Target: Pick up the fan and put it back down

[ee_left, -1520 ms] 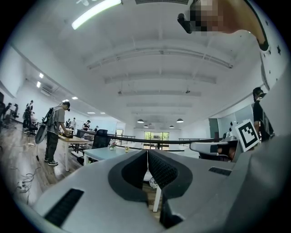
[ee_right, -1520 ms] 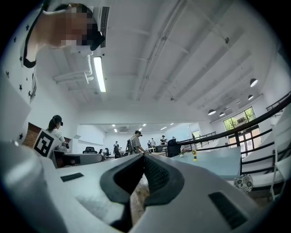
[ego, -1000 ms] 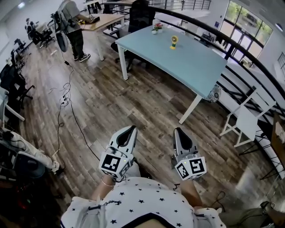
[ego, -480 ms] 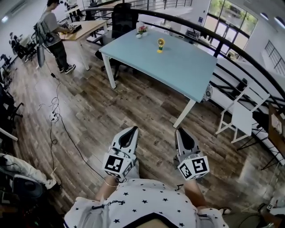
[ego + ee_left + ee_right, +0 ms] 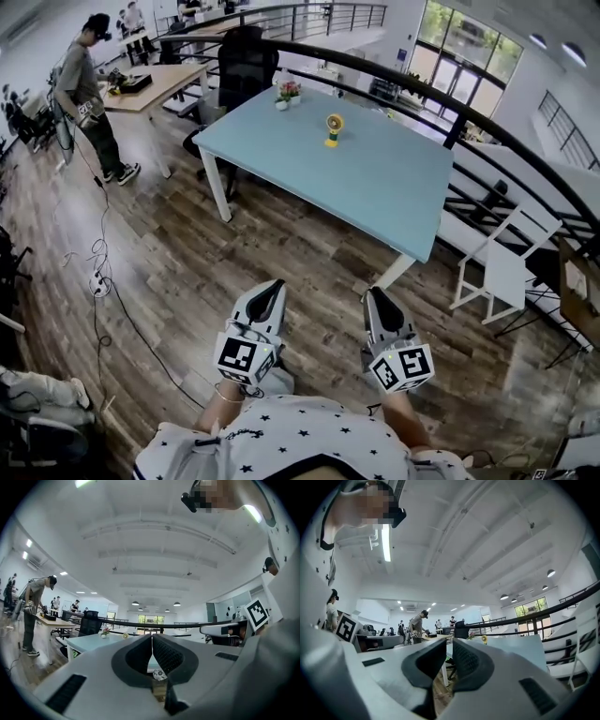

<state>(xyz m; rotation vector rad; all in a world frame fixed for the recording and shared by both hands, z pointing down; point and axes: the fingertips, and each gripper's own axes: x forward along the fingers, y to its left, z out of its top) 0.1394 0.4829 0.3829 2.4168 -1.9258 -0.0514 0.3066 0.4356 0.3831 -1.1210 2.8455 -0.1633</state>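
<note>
Low over the wooden floor (image 5: 187, 244), nothing held; fan (image 5: 333, 129) standing far off on the table (image 5: 375, 187).
Nearest, left hand-held gripper (image 5: 273, 286) with jaws closed together on nothing, and beside it right hand-held gripper (image 5: 378, 292) with jaws a sliver apart, likewise empty, both pointing toward the table. Beyond, upright on the pale blue top's far part, small and yellow, fan near a potted flower (image 5: 284, 94) at the far corner.

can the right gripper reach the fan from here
Probably not yet: the right gripper hangs over the floor short of the table, and the fan stands far back on it. Nothing blocks the path, so stepping closer should do.
</note>
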